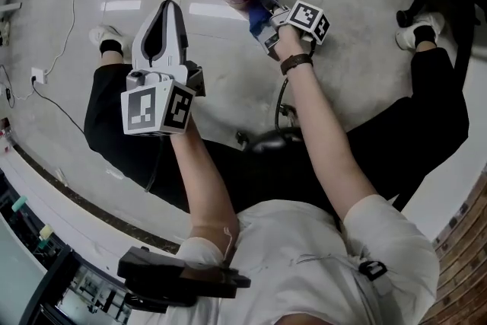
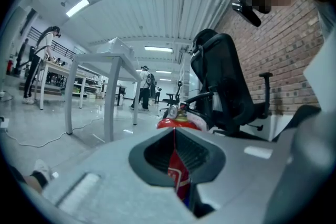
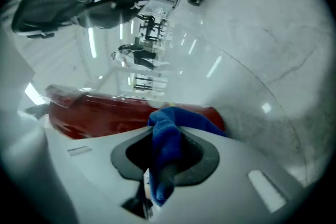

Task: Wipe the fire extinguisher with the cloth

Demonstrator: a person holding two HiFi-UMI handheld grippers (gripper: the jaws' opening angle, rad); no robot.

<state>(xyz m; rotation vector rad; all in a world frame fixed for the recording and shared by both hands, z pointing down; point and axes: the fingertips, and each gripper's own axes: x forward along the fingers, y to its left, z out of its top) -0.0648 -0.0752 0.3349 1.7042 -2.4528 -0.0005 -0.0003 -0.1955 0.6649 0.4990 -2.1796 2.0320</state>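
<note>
Right gripper (image 3: 165, 150): jaws clamped on bunched blue microfibre cloth (image 3: 169, 131), against the red metal fire extinguisher (image 3: 100, 111) just ahead. Left gripper (image 2: 176, 139): jaws together, empty, extinguisher beyond. I judge wiping underway, unfinished.

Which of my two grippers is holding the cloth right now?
The right gripper: its jaws pinch the blue fabric cloth by the red fire extinguisher. The left gripper has its jaws together, empty.

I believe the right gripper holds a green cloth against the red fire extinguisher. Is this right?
Not quite. The cloth is blue, not green, as the right gripper view shows. The right gripper does hold it against the red fire extinguisher.
</note>
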